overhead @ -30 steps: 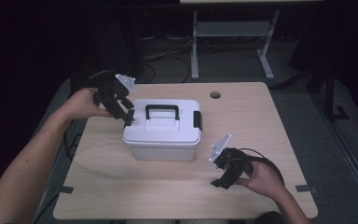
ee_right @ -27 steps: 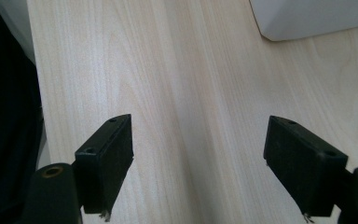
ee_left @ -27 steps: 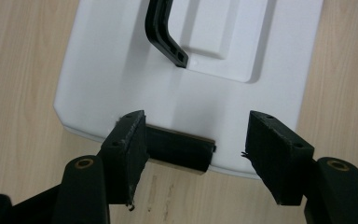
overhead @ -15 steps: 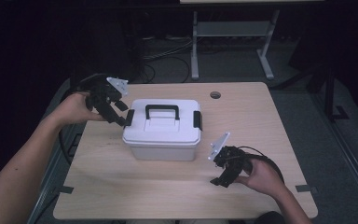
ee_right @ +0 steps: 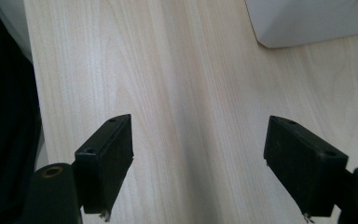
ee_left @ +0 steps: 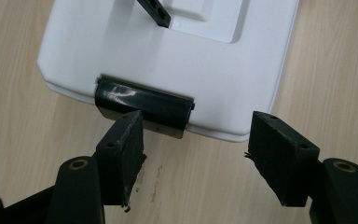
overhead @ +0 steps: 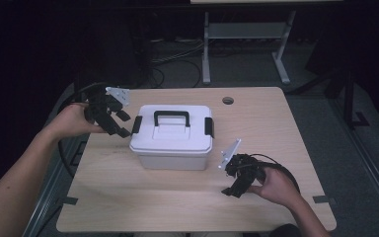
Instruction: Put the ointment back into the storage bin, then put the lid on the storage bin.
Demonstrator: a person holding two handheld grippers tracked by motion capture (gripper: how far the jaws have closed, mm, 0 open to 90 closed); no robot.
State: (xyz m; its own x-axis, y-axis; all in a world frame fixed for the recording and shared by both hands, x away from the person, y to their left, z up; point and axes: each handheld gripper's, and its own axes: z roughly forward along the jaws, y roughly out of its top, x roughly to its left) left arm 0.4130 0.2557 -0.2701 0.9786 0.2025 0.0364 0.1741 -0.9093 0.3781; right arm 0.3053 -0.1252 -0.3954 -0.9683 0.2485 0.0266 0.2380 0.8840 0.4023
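The white lidded box [overhead: 171,138] stood between the tongs on the table [overhead: 128,197]. The left gripper [ee_left: 196,158], its jaws just opened and nothing pinched, sat just before the black side latch [ee_left: 142,106]; the right gripper [ee_right: 200,163] was spread over bare wood. The box was judged rigid, smooth, likely light, best taken by its top handle [overhead: 171,117].

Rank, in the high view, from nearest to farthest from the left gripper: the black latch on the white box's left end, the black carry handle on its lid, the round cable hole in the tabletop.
1. Left-end black latch, just beside the left gripper.
2. Black carry handle, mid-lid.
3. Round cable hole, far right at the back.
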